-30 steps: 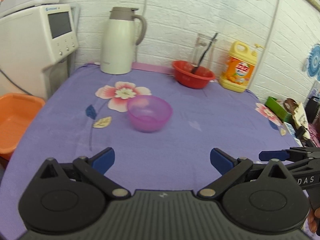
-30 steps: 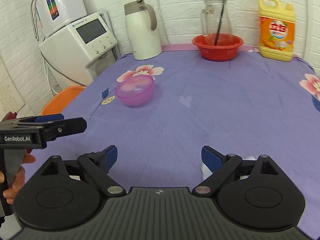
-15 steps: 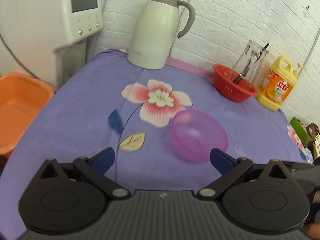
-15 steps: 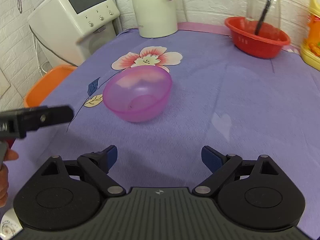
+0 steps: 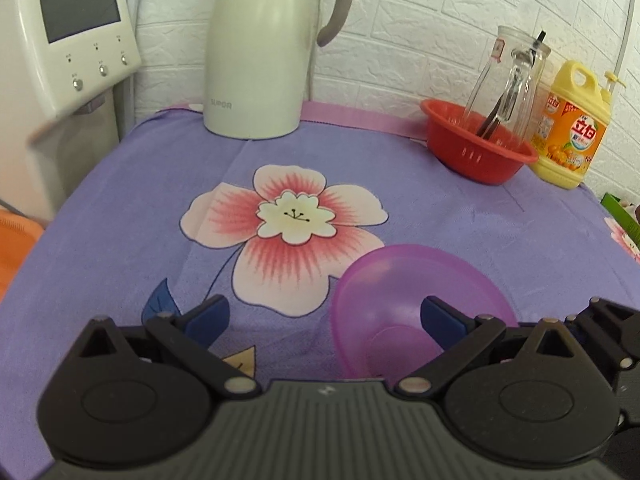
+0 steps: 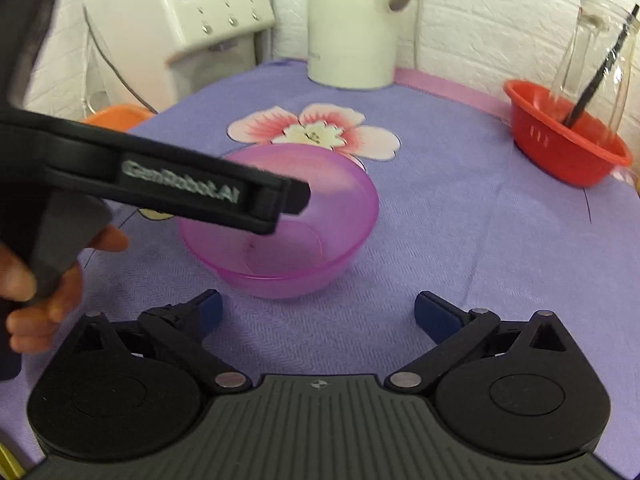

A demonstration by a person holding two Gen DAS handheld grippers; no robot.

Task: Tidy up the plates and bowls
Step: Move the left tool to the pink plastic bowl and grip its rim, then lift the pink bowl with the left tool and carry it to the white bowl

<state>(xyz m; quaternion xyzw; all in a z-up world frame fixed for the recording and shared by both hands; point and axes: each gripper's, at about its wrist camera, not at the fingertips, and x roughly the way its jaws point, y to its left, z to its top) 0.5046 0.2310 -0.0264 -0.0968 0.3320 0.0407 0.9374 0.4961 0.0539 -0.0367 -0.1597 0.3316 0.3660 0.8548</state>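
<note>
One pink bowl [image 5: 416,304] sits upright on the purple cloth [image 5: 460,216], under the left gripper's [image 5: 322,316] spread, empty fingers. From the right view, the right gripper [image 6: 316,312] gapes empty just before it. It looks like thin, light, slippery plastic; pinch the rim.

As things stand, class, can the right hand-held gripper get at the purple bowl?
Probably yes: the right hand-held gripper is open with the purple bowl just ahead, though the left hand-held gripper hangs over the bowl.
</note>
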